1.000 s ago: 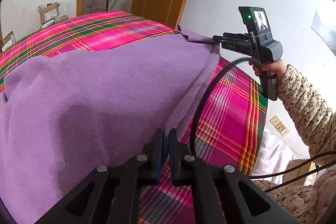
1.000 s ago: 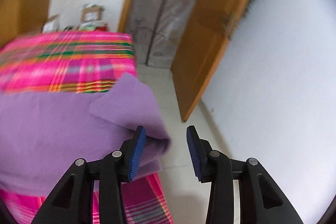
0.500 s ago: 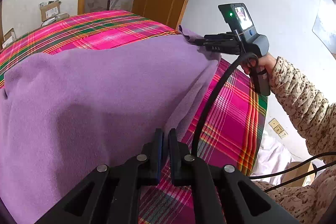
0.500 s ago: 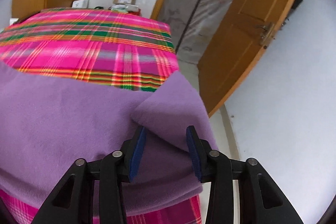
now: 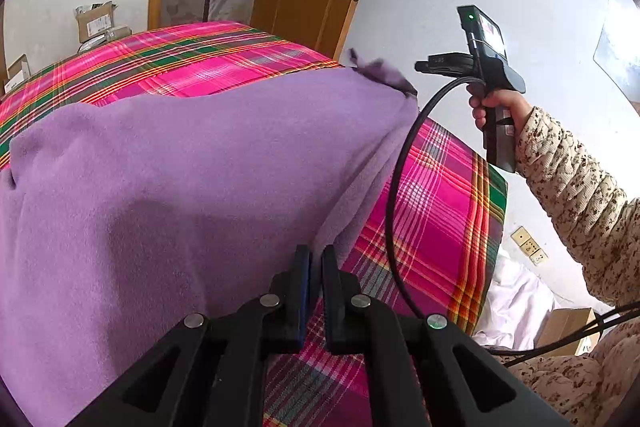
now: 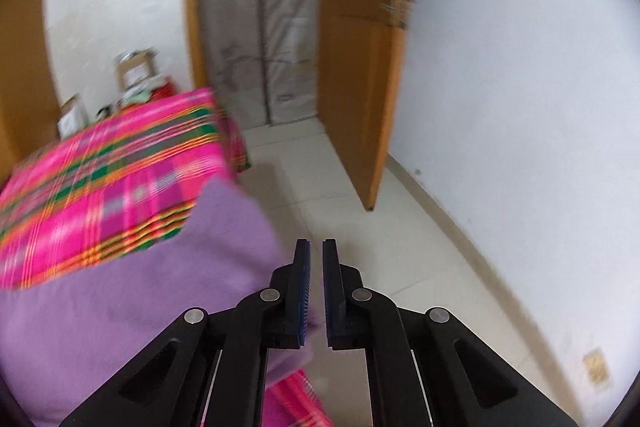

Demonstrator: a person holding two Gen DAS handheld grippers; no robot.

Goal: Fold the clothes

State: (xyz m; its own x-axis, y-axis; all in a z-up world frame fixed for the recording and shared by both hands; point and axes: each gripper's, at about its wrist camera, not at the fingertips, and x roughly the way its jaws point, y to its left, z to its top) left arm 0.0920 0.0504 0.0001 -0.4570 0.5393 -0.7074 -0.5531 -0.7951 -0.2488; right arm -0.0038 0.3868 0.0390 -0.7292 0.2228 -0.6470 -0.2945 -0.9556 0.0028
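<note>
Pink plaid covers a bed (image 5: 440,207) in a white-walled room with a wooden door, and a large purple cloth (image 5: 200,167) lies spread over most of it, its right side hanging past the bed's edge. The left hand-held gripper (image 5: 315,263) is pressed together and pinches the cloth's near edge, which runs straight down into its tips. The right hand-held gripper (image 6: 316,267), held in a hand (image 5: 492,107) with a speckled sleeve, is also pressed together at the cloth's far corner. From its own blurred view, most of the cloth sits beside its left finger (image 6: 300,267), and bare floor (image 6: 360,195) shows through the slit between the tips. I cannot tell whether any fabric is truly caught. In the left view the corner bunches into a small tuft just beside the gripper's tip. The main risk appears to be a missed or shallow grip on the right. If that hand lifts to start the fold, the corner could slip free and leave the cloth held on one side only, so it sags or slides towards the floor. A black cable (image 5: 394,207) loops across the hanging edge and could snag or drag the fabric as the hands move.
</note>
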